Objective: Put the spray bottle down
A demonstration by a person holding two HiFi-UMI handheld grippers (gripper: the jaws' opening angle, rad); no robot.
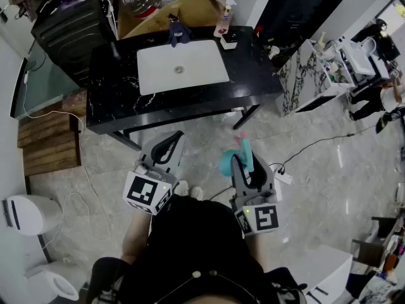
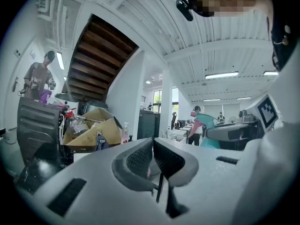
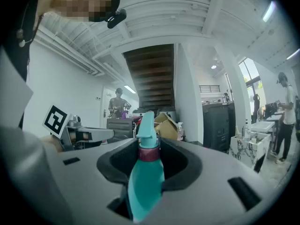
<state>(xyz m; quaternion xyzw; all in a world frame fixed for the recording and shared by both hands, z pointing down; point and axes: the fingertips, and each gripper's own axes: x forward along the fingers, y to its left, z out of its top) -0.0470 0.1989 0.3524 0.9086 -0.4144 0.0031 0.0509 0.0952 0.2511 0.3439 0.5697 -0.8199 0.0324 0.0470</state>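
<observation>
Right gripper (image 3: 149, 144) is clamped on the spray bottle (image 3: 146, 177). In its own view the two dark pads sit either side of the bottle's neck at the maroon collar (image 3: 149, 153). I note the teal body hanging below the jaws and the teal trigger head (image 3: 145, 125) rising above them. Bottle stands upright in the grip. From the head view I see it held in the air over the pale marble floor (image 1: 316, 189), on my side of the black counter (image 1: 114, 103) and well apart from it; it rests on no surface. Left gripper (image 2: 153, 146) carries nothing: its ribbed pads stand together at the tips, with only a thin slit further back and nothing in that slit. I hold it beside the right one, near but not touching, both pointing toward the counter. Its marker cube (image 1: 149, 192) faces up at me. On the counter: a white rectangular sink basin (image 1: 190, 68) set in the top, a dark faucet (image 1: 179, 31) behind it, and a small white-topped bottle (image 1: 224, 16) at the basin's back right corner. Cardboard box (image 1: 183, 10) lies behind the counter. White power strip (image 1: 283, 177) lies on the floor just right of the right gripper, its black cable running off to the right. A person (image 3: 118, 104) stands far back in the right gripper view, too small for detail.
</observation>
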